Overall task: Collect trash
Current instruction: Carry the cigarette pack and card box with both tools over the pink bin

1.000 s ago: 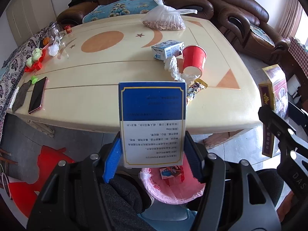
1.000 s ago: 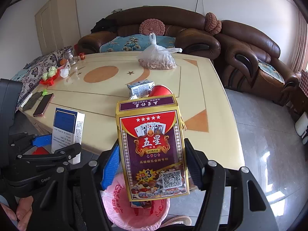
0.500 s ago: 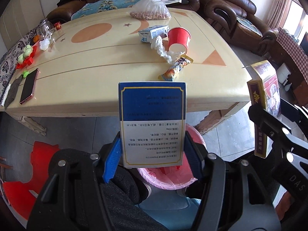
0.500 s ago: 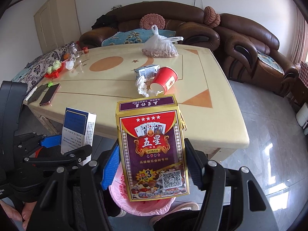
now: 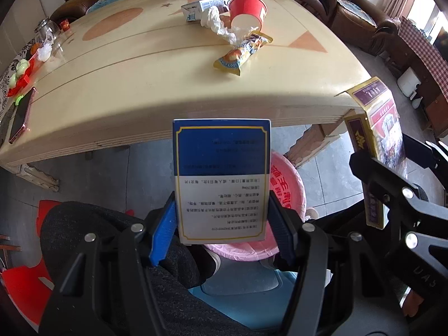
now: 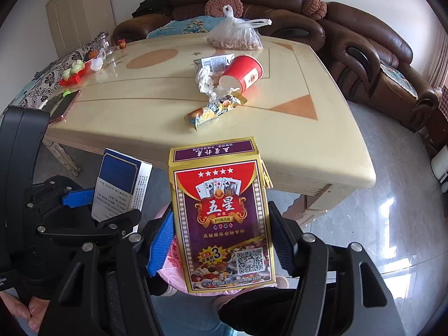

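My left gripper (image 5: 222, 218) is shut on a blue and white box (image 5: 221, 179), held upright over a pink-lined bin (image 5: 288, 193) on the floor in front of the table. My right gripper (image 6: 221, 240) is shut on a red and purple poker card box (image 6: 224, 215), also above the pink bin liner (image 6: 170, 263). Each wrist view shows the other gripper's box: the card box (image 5: 375, 142) at right, the blue box (image 6: 120, 184) at left. On the cream table (image 5: 140, 84) lie a snack wrapper (image 5: 242, 53), a tipped red cup (image 5: 247, 11), crumpled plastic (image 5: 218, 25) and a small carton (image 5: 204, 7).
A bag of nuts (image 6: 238, 37) sits at the table's far side, a phone (image 6: 64, 106) and small toys (image 6: 74, 71) at its left end. Brown sofas (image 6: 372, 53) ring the table. A red stool (image 5: 25, 282) stands on the floor; a person's dark-clothed knee (image 5: 112, 240) is below.
Both grippers have sunk below the table's front edge toward the pink bin, still shut on their boxes. The table now sits higher in both views and the bin looks closer.
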Motion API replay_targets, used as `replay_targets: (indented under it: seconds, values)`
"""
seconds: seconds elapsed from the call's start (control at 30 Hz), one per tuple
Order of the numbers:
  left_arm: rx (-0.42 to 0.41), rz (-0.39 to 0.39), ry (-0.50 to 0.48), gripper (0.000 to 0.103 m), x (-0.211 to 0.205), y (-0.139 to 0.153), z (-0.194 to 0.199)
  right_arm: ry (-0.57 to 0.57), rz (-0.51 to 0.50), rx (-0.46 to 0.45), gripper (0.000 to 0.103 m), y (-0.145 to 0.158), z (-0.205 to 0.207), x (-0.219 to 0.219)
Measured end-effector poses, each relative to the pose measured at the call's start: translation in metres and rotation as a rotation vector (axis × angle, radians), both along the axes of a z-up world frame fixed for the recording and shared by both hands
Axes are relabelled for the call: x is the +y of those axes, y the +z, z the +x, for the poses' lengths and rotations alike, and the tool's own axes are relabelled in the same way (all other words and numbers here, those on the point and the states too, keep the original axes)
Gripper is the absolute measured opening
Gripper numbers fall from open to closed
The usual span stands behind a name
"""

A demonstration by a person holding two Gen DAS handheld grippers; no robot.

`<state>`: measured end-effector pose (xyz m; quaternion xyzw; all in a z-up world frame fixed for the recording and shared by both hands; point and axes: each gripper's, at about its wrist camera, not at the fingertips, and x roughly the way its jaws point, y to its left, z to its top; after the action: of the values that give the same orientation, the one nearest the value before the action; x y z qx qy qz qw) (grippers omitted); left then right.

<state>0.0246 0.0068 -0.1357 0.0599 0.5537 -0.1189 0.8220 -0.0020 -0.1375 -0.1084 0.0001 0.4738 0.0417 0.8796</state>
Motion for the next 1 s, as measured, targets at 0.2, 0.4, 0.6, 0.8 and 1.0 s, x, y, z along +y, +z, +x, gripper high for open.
replay_targets:
  seconds: [0.2, 0.4, 0.6, 0.8, 1.0]
  values:
    - [0.037, 0.032, -0.014, 0.061, -0.004, -0.022, 0.005, -0.016, 0.010, 0.053, 0.061, -0.024, 0.005, -0.007]
    - [0.096, 0.044, -0.040, 0.061, -0.009, -0.054, 0.012, -0.022, 0.013, 0.119, 0.061, -0.056, 0.012, -0.009]
    - [0.170, 0.058, -0.049, 0.061, -0.015, -0.088, 0.019, -0.036, 0.022, 0.185, 0.061, -0.088, 0.020, -0.013]
    - [0.233, 0.052, -0.046, 0.061, -0.015, -0.115, 0.028, -0.046, 0.036, 0.242, 0.061, -0.119, 0.030, -0.016]
    - [0.300, 0.057, -0.053, 0.061, -0.020, -0.145, 0.037, -0.047, 0.054, 0.301, 0.061, -0.150, 0.041, -0.017]
